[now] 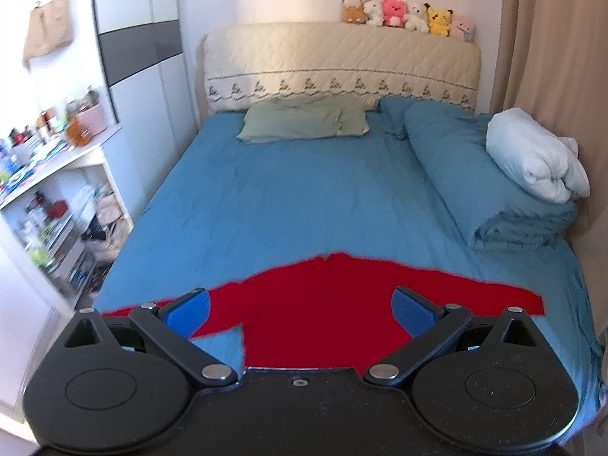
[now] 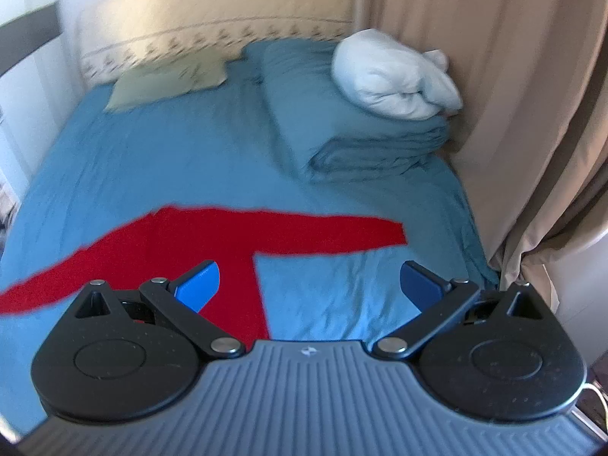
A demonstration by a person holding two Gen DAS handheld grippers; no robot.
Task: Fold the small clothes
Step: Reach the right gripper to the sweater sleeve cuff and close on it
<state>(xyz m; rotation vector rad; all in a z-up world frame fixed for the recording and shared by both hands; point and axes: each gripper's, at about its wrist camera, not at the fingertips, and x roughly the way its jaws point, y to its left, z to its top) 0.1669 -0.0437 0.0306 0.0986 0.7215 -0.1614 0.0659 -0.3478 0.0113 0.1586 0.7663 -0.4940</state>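
A small red long-sleeved top lies spread flat on the blue bed sheet, sleeves out to both sides. My left gripper is open and empty, held above the top's body. In the right wrist view the same top lies at lower left, its right sleeve stretched toward the curtain. My right gripper is open and empty, above the top's right side edge and the bare sheet below the sleeve.
A green pillow and a folded blue duvet with a white rolled blanket lie at the bed's far and right side. Cluttered white shelves stand left. A beige curtain hangs right. Plush toys sit on the headboard.
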